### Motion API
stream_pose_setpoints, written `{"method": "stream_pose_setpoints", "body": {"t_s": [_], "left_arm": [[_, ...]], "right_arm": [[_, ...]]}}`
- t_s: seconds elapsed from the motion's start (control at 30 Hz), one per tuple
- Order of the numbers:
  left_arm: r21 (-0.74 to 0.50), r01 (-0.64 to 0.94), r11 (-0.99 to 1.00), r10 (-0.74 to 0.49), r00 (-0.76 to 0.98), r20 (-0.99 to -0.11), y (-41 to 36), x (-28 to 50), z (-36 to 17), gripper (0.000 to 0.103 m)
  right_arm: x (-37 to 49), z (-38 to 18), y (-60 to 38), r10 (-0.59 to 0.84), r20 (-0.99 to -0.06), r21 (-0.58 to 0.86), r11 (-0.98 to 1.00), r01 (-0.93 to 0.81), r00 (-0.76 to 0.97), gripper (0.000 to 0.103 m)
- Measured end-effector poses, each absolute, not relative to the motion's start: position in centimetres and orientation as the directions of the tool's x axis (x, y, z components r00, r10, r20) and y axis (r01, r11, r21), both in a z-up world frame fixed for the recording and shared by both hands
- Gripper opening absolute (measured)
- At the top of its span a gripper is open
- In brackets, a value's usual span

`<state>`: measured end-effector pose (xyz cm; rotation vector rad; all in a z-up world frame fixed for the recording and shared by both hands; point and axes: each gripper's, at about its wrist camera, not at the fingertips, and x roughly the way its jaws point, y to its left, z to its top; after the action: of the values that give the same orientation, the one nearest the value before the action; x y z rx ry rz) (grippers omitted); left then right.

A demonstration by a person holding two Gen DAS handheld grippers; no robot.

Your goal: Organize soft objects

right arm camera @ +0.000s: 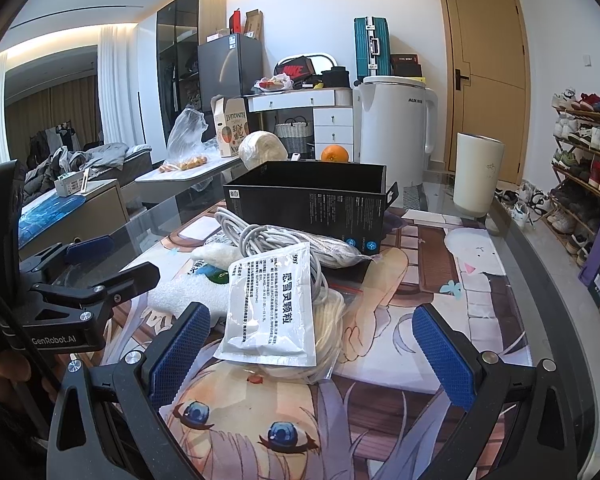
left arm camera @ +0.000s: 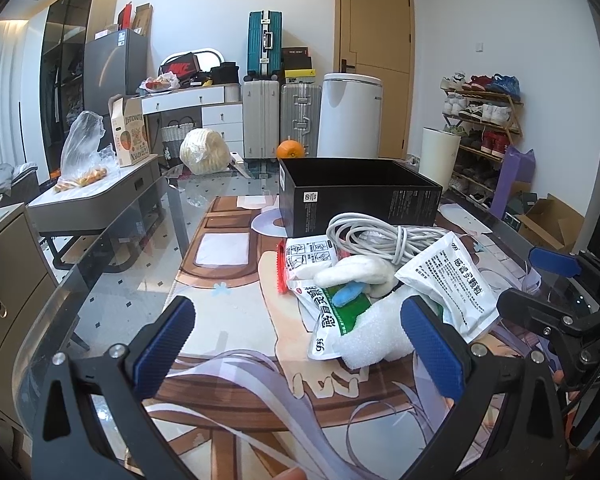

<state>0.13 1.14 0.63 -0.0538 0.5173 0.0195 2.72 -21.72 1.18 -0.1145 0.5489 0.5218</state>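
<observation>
Both the left gripper (left arm camera: 298,344) and right gripper (right arm camera: 314,346) stand wide and empty before the open black cardboard box (right arm camera: 306,200), where the flat white foil medicine sachet (right arm camera: 270,308) tops the pile: light, limp, likely slippery, best pinched at an edge.

My left gripper (left arm camera: 300,344) has bare mat (left arm camera: 228,280) ahead on its left side; the sachet pile (left arm camera: 380,280) crowds its right finger. The black box (right arm camera: 308,196) walls off the far side. My right gripper (right arm camera: 312,344) has room rightward, short of the white canister (right arm camera: 478,172).
</observation>
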Motion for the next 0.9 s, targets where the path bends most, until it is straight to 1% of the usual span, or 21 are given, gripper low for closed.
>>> {"method": "stream_pose_setpoints", "body": {"t_s": [0.9], "left_arm": [[-0.046, -0.037, 0.998, 0.009, 0.869, -0.494, 1.08, -0.15, 0.58, 0.103]], "right_arm": [[2.70, 1.19, -21.73, 0.441, -0.525, 0.031, 0.864, -0.502, 0.728, 0.103]]}}
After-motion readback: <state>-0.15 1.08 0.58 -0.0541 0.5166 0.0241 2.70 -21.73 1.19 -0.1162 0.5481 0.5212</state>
